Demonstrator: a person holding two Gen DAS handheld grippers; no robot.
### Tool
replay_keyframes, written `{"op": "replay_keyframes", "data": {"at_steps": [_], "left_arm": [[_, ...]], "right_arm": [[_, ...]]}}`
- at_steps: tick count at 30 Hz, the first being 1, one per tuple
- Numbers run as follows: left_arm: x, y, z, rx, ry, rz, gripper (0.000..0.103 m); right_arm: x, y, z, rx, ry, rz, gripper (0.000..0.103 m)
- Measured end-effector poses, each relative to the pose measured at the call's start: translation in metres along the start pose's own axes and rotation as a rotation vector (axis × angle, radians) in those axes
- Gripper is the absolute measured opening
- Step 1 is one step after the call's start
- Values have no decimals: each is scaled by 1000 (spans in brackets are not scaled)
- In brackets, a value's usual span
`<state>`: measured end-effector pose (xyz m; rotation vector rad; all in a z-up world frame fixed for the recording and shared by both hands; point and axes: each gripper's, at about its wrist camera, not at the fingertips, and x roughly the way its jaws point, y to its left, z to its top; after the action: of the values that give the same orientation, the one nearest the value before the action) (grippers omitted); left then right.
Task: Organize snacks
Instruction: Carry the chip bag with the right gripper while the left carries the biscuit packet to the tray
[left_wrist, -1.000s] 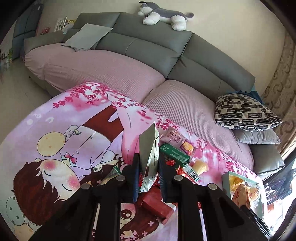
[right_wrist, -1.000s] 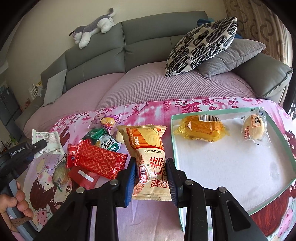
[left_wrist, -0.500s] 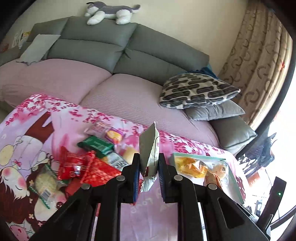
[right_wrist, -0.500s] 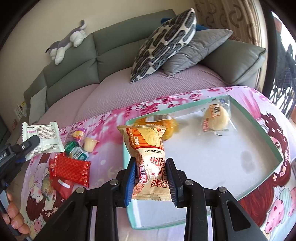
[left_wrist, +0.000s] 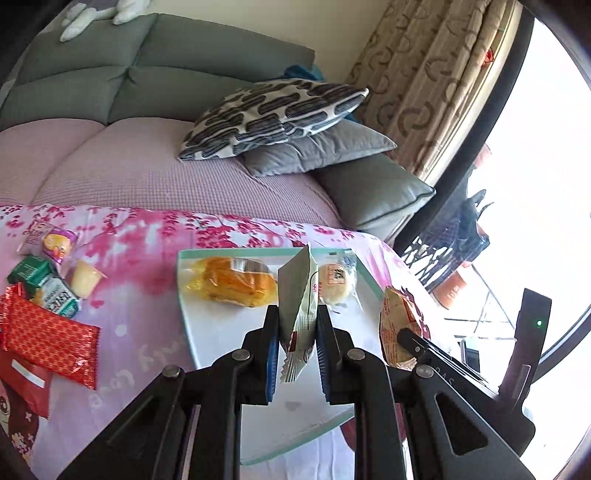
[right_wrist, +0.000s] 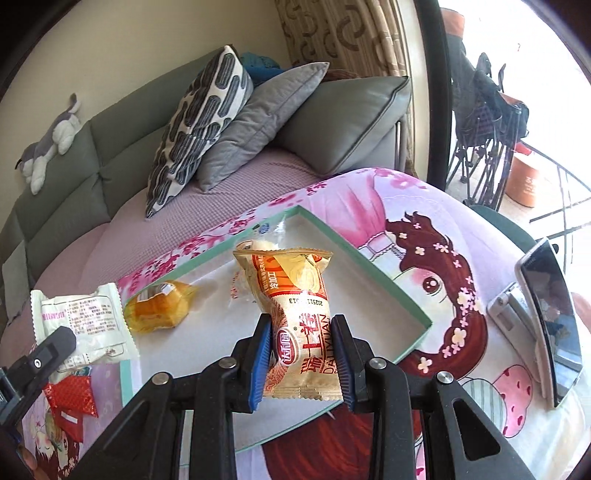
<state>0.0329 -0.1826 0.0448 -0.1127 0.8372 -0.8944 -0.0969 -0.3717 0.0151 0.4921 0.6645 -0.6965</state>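
My left gripper is shut on a white snack packet, held edge-on above the teal-rimmed white tray; the packet also shows in the right wrist view. My right gripper is shut on a tan swiss-roll packet, held over the tray; it shows at the right in the left wrist view. In the tray lie a yellow cake packet and a round bun packet.
Loose snacks lie left of the tray on the pink cartoon cloth: red packets, a green packet, a jelly cup. A phone on a stand is at the right. A sofa with cushions lies behind.
Both grippers have swung right with their packets and now hang over the tray. The loose snack pile has slid to the left of both views.
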Motion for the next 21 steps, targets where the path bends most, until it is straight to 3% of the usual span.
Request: {"op": "replay_keyframes", "data": {"at_steps": [12, 21], "left_arm": [[34, -12, -11, 7, 69, -59, 19], [57, 0, -21, -80, 128, -135, 19]], "right_arm": [[19, -14, -4, 8, 14, -22, 34], [24, -8, -6, -20, 23, -45, 34]]}}
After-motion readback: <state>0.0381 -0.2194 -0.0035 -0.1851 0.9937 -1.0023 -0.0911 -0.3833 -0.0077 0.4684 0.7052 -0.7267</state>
